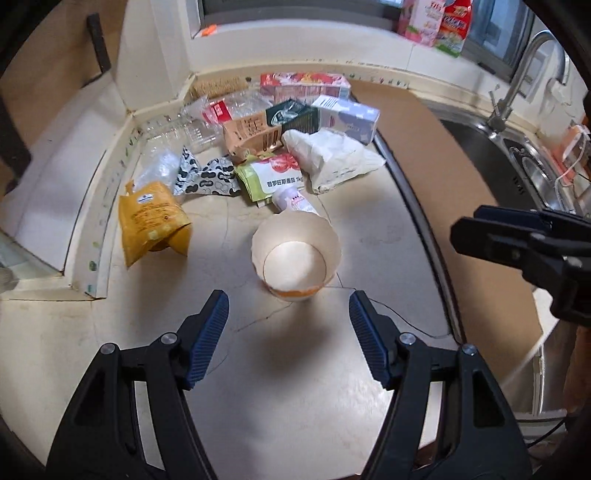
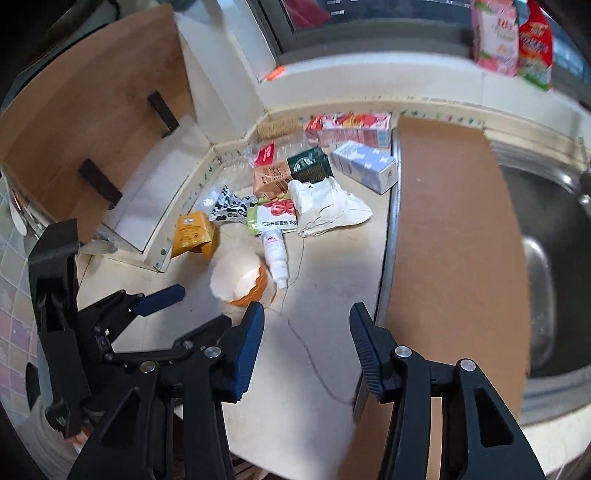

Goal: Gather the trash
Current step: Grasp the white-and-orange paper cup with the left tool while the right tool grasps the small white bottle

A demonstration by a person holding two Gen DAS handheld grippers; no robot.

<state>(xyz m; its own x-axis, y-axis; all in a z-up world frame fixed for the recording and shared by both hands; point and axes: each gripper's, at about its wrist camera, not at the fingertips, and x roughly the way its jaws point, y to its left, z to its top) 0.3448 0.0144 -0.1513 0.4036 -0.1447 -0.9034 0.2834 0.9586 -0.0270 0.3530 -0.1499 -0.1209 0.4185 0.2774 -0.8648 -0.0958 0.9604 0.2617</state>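
Trash lies piled on a beige countertop [image 1: 280,387]. Nearest is a torn paper cup [image 1: 295,254] [image 2: 240,280] with an orange base, standing just ahead of the fingertips of my open left gripper [image 1: 289,299] [image 2: 201,308]. Behind the cup lies a small white bottle [image 1: 295,201] [image 2: 275,251]. A yellow bag [image 1: 151,221] [image 2: 194,232] sits to the left, a crumpled white bag [image 1: 332,155] [image 2: 325,206] behind on the right. Further back lie several cartons and wrappers. My right gripper [image 2: 307,308] [image 1: 517,243] hangs open and holds nothing, to the right of the cup.
A brown cardboard sheet [image 1: 443,166] [image 2: 450,221] covers the counter to the right, beside a steel sink [image 1: 517,158] [image 2: 535,240] with a faucet [image 1: 517,81]. Colourful packets [image 1: 436,22] stand on the windowsill. A raised white ledge [image 1: 55,177] borders the left.
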